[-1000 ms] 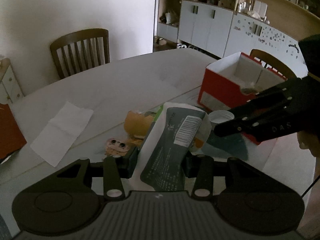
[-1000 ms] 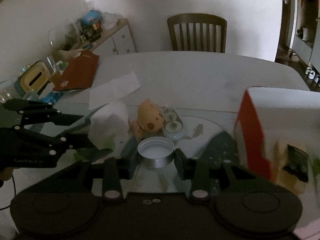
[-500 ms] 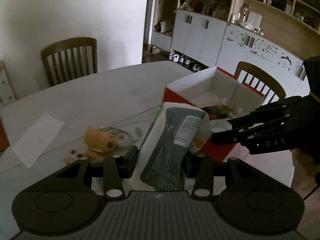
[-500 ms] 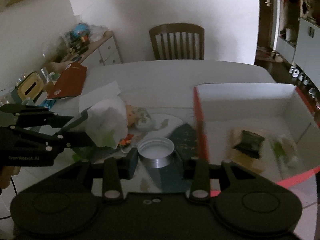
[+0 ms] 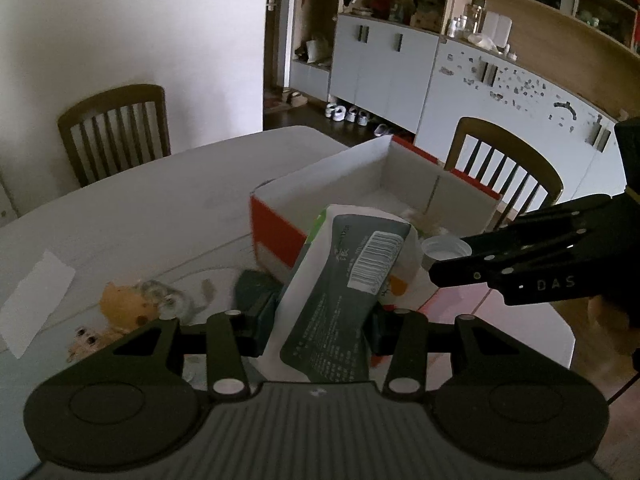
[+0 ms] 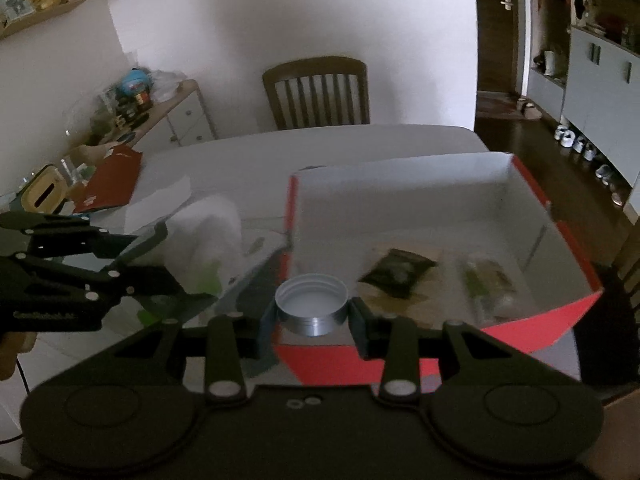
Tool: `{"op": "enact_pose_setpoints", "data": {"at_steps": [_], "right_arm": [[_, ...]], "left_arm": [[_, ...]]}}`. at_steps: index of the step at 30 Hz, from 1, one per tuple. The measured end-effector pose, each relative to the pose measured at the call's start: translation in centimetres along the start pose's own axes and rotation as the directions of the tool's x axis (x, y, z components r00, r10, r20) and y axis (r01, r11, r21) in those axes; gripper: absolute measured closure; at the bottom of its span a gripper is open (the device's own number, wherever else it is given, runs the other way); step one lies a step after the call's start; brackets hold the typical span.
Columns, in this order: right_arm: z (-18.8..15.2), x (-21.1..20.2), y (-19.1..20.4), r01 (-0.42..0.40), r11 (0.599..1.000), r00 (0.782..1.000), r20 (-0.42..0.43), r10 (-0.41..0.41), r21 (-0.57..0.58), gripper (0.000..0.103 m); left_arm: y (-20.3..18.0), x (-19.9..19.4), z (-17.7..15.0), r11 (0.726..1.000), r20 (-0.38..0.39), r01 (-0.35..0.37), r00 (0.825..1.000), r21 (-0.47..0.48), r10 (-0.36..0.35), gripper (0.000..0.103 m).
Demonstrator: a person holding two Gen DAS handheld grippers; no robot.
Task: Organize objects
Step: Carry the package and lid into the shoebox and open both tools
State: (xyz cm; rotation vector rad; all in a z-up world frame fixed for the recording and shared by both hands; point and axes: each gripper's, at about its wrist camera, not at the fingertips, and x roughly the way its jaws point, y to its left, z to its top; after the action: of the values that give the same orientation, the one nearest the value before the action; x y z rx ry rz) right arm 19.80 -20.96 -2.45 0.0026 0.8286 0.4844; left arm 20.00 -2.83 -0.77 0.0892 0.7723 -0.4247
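Observation:
My left gripper point(image 5: 320, 316) is shut on a white and dark green snack packet point(image 5: 348, 280) with a barcode, held just before the near wall of a red box point(image 5: 276, 228) with a white inside. My right gripper point(image 6: 314, 318) is shut on a small round silver tin point(image 6: 312, 306), open side up, above the box's near left corner point(image 6: 290, 208). In the box lie a dark packet point(image 6: 396, 274) and a pale green packet point(image 6: 484, 280). Each gripper shows in the other's view: the right gripper point(image 5: 444, 256) with the tin, the left gripper point(image 6: 160, 252) with the packet.
On the white table point(image 5: 160, 208) left of the box lie an orange plush toy point(image 5: 120, 300), a small round jar point(image 5: 168, 300) and a white paper sheet point(image 5: 36, 300). Wooden chairs point(image 5: 116, 128) stand at the table's far sides. A red folder point(image 6: 112, 176) lies far left.
Both grippers carried their loads to the right, from above the plush toy toward the red box. The box now fills the right wrist view, and the tin hangs over its corner.

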Motion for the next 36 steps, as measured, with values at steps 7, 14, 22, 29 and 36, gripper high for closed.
{"op": "enact_pose_setpoints", "data": {"at_steps": [7, 14, 22, 29, 36], "right_arm": [[0.1, -0.5, -3.9, 0.017, 1.000, 1.000, 0.006, -0.017, 0.005, 0.065], [0.3, -0.1, -6.6, 0.035, 0.999, 0.999, 0.002, -0.035, -0.012, 0.065], [1.0, 2.0, -9.0, 0.050, 0.999, 0.998, -0.025, -0.050, -0.015, 0.065], [1.5, 4.5, -10.6, 0.067, 0.997, 0.995, -0.066, -0.069, -0.029, 0.065], [1.4, 7.2, -11.1, 0.060, 0.997, 0.989, -0.131, -0.066, -0.044, 0.065]], "left_arm": [[-3.0, 2.6, 1.7, 1.000, -0.007, -0.003, 1.000, 0.016, 0.003, 0.058], [-5.1, 5.6, 2.9, 1.000, -0.033, -0.021, 0.999, 0.007, 0.021, 0.058], [-5.6, 9.6, 5.2, 0.996, -0.072, -0.087, 0.994, -0.030, 0.084, 0.058], [-5.2, 13.0, 7.0, 0.982, -0.123, -0.178, 0.978, -0.059, 0.170, 0.058], [-5.6, 16.0, 8.2, 0.949, -0.182, -0.309, 0.939, -0.064, 0.293, 0.058]]}}
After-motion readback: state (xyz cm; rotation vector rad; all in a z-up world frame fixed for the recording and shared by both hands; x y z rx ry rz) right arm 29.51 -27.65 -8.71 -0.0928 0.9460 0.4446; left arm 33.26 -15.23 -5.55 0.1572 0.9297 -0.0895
